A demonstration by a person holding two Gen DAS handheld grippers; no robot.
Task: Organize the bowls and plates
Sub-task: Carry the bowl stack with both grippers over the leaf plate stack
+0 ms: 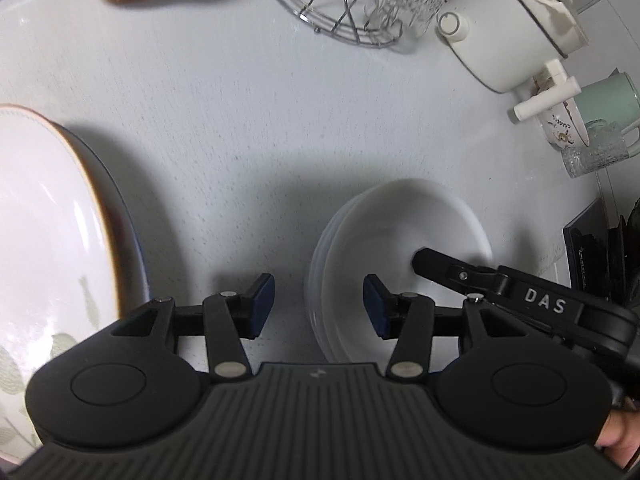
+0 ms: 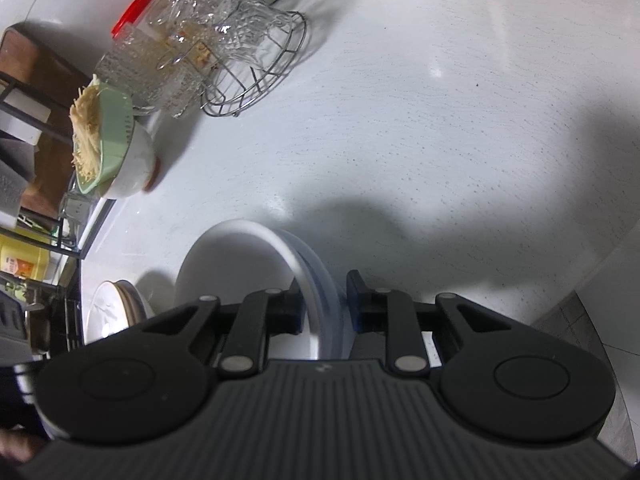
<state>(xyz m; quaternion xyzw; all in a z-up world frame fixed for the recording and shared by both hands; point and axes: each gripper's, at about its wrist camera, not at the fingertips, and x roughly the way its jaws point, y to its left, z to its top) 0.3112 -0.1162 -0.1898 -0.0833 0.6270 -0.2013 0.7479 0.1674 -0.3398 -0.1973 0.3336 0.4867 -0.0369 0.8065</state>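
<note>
A stack of white bowls (image 1: 400,236) sits on the white counter, low and right in the left wrist view. My left gripper (image 1: 319,306) is open; its right pad is over the stack's near rim and its left pad is outside it. My right gripper (image 2: 323,306) straddles the stack's rim (image 2: 308,280), one finger inside the top bowl and one outside; its finger (image 1: 436,266) shows inside the bowl in the left wrist view. A large white plate with a brown rim (image 1: 44,240) lies on a darker plate at the left.
A wire rack with glassware (image 1: 344,4) stands at the back. A white pot (image 1: 508,28), mugs (image 1: 592,112) and a glass are at the right. A green strainer with shredded food (image 2: 104,140) sits in a white bowl. Stacked plates (image 2: 116,308) lie at lower left.
</note>
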